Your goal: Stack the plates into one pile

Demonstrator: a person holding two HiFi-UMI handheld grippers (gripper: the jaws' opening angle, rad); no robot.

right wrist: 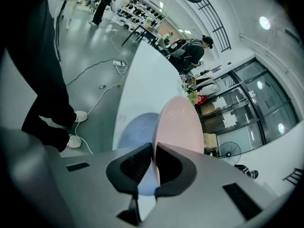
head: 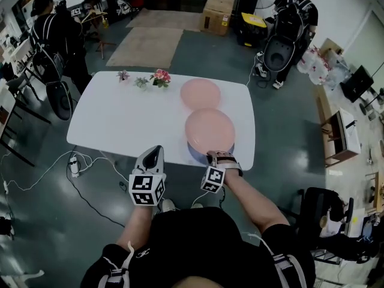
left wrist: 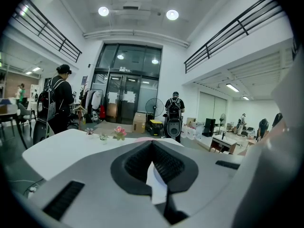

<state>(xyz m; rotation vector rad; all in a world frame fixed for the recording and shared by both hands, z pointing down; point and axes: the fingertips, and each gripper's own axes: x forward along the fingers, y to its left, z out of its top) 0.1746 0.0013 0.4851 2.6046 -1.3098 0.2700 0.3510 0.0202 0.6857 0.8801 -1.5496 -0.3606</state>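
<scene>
Two pink plates and a blue one are on the white table. The far pink plate lies flat near the table's middle. The near pink plate hangs over the blue plate at the front edge. My right gripper is shut on its near rim. In the right gripper view the pink plate runs edge-on between the jaws of the right gripper, with the blue plate below. My left gripper hovers at the front edge, left of the plates, and holds nothing. In the left gripper view the left gripper has its jaws together.
Small flower pots stand at the table's far edge. A person with a backpack stands past the far left corner, another person at the far right. A power strip with cables lies on the floor by the table's left front.
</scene>
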